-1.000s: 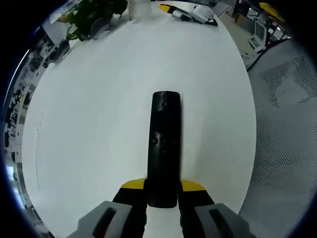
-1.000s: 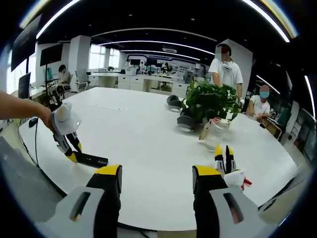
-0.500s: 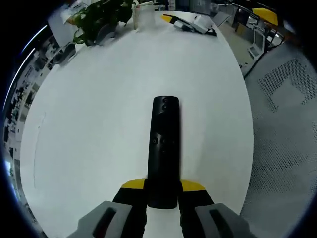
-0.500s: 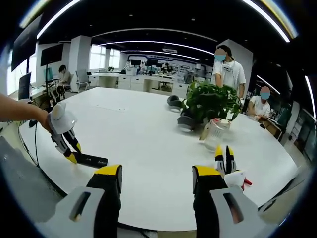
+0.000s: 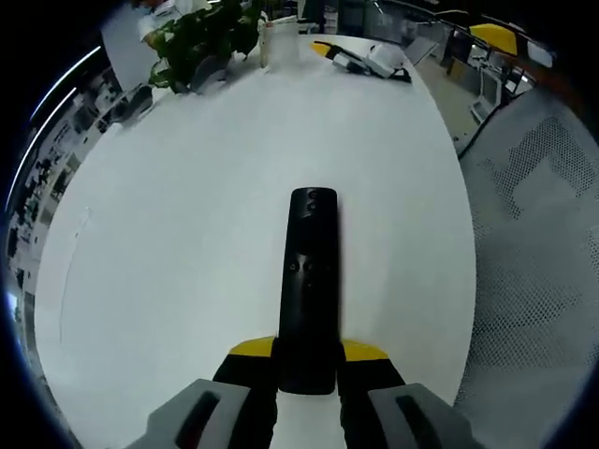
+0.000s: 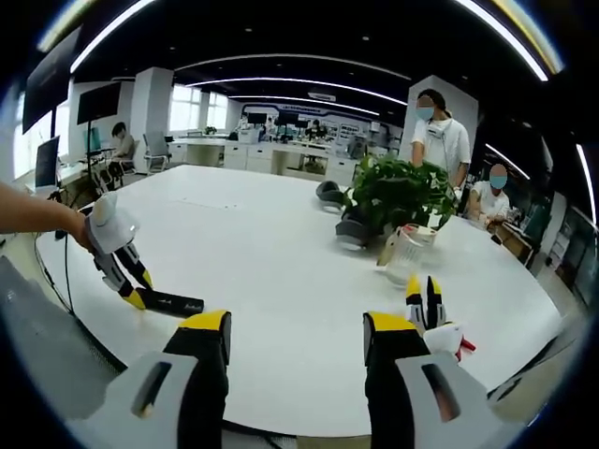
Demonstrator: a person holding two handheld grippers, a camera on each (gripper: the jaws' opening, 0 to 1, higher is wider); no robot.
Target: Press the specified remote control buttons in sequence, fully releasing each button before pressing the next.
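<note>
A long black remote control [image 5: 310, 281] with small round buttons points away from me over the white table [image 5: 187, 234]. My left gripper [image 5: 308, 363] is shut on its near end, the yellow-tipped jaws pressing both sides. In the right gripper view the same remote [image 6: 171, 301] shows at the left with the left gripper [image 6: 134, 295] clamped on it, held by a person's hand. My right gripper [image 6: 296, 339] stands open above the table's near edge, nothing between its jaws.
A potted plant [image 6: 398, 192], a glass jar [image 6: 402, 253] and dark headphones [image 6: 329, 193] stand on the table's far right. A spare yellow-tipped gripper [image 6: 429, 313] lies near the right edge. People stand behind the plant. A mesh chair [image 5: 533, 243] is beside the table.
The left gripper has tilted a little with the remote in it, so the table and plant slid down in its view. The right gripper has not moved.
</note>
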